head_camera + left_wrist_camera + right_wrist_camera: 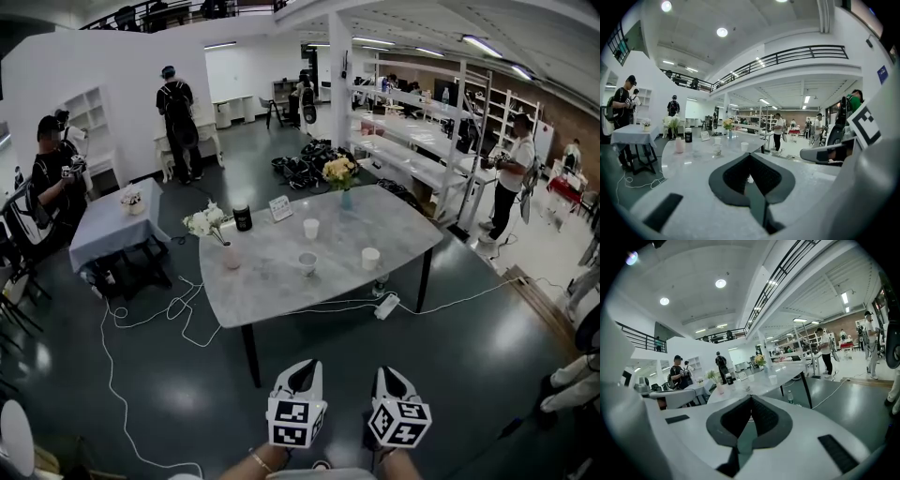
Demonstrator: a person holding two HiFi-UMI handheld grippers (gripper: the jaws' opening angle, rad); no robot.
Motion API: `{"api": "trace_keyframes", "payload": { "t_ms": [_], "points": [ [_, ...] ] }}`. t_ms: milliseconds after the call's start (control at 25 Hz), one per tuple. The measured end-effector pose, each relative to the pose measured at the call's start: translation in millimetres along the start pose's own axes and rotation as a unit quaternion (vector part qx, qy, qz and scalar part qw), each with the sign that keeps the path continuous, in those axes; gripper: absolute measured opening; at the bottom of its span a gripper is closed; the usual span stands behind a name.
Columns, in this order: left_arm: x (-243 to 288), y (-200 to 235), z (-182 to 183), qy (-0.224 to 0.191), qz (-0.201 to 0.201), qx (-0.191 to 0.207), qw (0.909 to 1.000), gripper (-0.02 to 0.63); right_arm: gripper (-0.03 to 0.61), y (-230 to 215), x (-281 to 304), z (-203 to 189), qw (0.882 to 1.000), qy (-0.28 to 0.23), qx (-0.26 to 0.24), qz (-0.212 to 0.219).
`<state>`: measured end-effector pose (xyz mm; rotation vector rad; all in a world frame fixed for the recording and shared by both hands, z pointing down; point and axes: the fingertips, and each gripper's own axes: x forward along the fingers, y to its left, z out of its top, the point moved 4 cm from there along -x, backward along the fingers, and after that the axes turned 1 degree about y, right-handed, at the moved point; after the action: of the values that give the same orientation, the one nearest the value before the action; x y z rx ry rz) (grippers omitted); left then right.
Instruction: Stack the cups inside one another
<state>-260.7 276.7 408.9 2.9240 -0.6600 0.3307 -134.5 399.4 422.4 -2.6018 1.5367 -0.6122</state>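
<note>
Three white cups stand apart on the marble table (272,281): one at the back (311,228), one in the middle (307,263), one to the right (370,258). The left gripper view shows them far ahead: the back cup (717,140), the middle cup (716,150) and the right cup (744,146). In the right gripper view the right cup (772,379) is the plainest. My left gripper (302,377) and right gripper (390,380) hang side by side over the floor, well short of the table's near edge. Both are shut with nothing in them, their pads meeting at the tips.
Also on the table: a black canister (243,217), a pink vase with white flowers (230,255), a vase of yellow flowers (340,173), a small card (280,207). Cables and a power strip (386,306) lie on the floor under it. A cloth-covered side table (117,225) and several people stand around.
</note>
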Motion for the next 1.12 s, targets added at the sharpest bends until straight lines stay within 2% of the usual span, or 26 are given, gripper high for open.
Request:
{"api": "trace_keyframes", "payload": {
  "t_ms": [120, 320, 560, 720, 1120],
  "points": [
    [12.4, -1.3, -0.7, 0.005, 0.004, -0.002, 1.0, -0.003, 0.006, -6.1, 11.1, 0.7, 1.0, 0.006, -0.005, 0.005],
    [28.9, 2.1, -13.4, 0.014, 0.017, 0.002, 0.9997, -0.003, 0.006, -15.2, 31.6, -2.6, 0.999, 0.013, -0.04, 0.008],
    [42.4, 10.2, -18.7, 0.039, 0.031, -0.009, 0.9987, -0.003, 0.006, -19.6, 46.3, -5.8, 0.998, 0.038, -0.036, 0.019],
    [59.5, 14.8, -13.0, 0.034, 0.031, -0.018, 0.9988, -0.003, 0.006, -28.2, 63.3, -3.3, 0.998, 0.046, -0.032, 0.018],
    [151.2, 48.1, 2.0, 0.025, 0.029, -0.026, 0.9989, -0.003, 0.006, -48.8, 151.9, 24.1, 0.998, 0.041, -0.038, 0.018]
  ]
}}
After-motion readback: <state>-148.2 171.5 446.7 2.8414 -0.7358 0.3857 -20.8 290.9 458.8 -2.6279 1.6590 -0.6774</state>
